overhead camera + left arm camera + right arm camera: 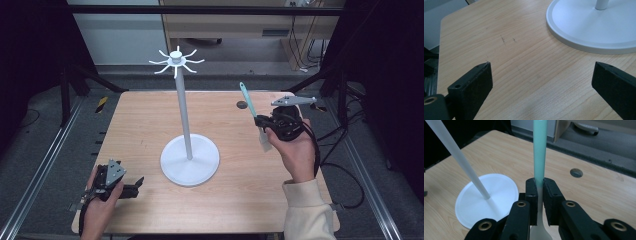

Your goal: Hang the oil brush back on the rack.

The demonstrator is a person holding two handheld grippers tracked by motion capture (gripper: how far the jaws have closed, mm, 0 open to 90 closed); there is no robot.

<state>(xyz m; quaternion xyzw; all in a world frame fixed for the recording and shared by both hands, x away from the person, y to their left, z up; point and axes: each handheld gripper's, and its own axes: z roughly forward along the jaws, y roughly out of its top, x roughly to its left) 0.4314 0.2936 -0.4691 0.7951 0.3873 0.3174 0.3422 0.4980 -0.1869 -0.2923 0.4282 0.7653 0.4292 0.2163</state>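
A white stand (189, 160) with a round base, a tall pole and hooked arms at its top (176, 61) stands mid-table. My right gripper (260, 121) is held above the right side of the table, shut on a spatula (248, 102) with a teal handle and a white blade (264, 142). In the right gripper view the spatula (539, 150) rises upright from between the jaws of the right gripper (539, 192). My left gripper (134, 186) rests at the table's front left, open, with bare wood between its jaws in the left gripper view (541, 75).
The stand's base (596, 27) lies just ahead and right of the left gripper. A small dark round hole (242, 104) sits in the tabletop at the back right. Metal frame rails (45, 160) run along both sides of the table.
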